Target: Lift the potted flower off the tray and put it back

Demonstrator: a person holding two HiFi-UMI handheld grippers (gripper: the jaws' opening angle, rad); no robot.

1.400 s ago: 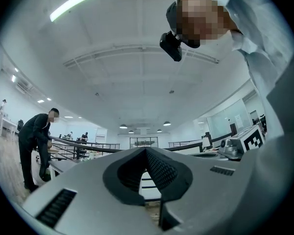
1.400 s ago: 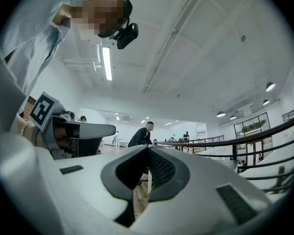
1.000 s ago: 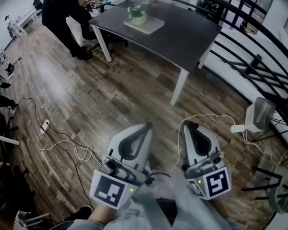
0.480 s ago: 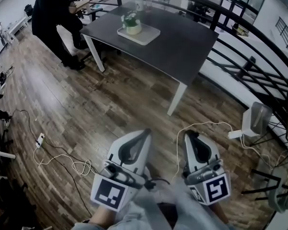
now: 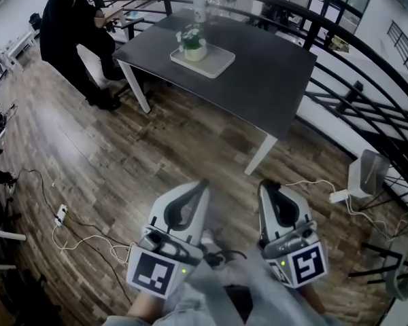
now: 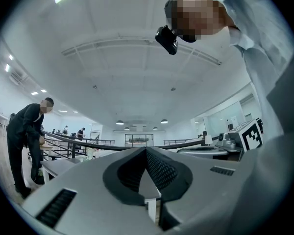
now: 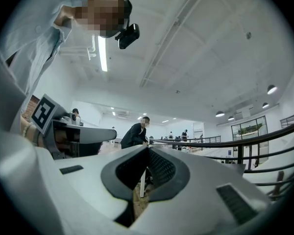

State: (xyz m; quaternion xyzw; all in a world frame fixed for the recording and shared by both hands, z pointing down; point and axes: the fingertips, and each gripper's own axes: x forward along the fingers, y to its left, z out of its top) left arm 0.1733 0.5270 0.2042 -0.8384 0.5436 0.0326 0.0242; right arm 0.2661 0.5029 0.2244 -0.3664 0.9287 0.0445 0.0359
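The potted flower (image 5: 193, 43), green leaves in a pale pot, stands on a white tray (image 5: 214, 62) on the dark grey table (image 5: 272, 66) far ahead in the head view. My left gripper (image 5: 203, 181) and right gripper (image 5: 264, 184) are held side by side low over the wooden floor, well short of the table. Both point level towards it. Both are shut with nothing between the jaws. In the left gripper view the left gripper (image 6: 146, 150) has its tips meeting. The right gripper view shows the right gripper (image 7: 148, 148) the same way.
A person in black (image 5: 69, 27) bends at the table's left end. A curved black railing (image 5: 367, 66) runs behind and right of the table. White cables (image 5: 88, 231) lie on the floor at left. A white device (image 5: 366, 172) with a cable sits at right.
Both grippers have moved forward over the floor with the person, side by side. The table now looks nearer and larger. Both pairs of jaws have stayed shut.
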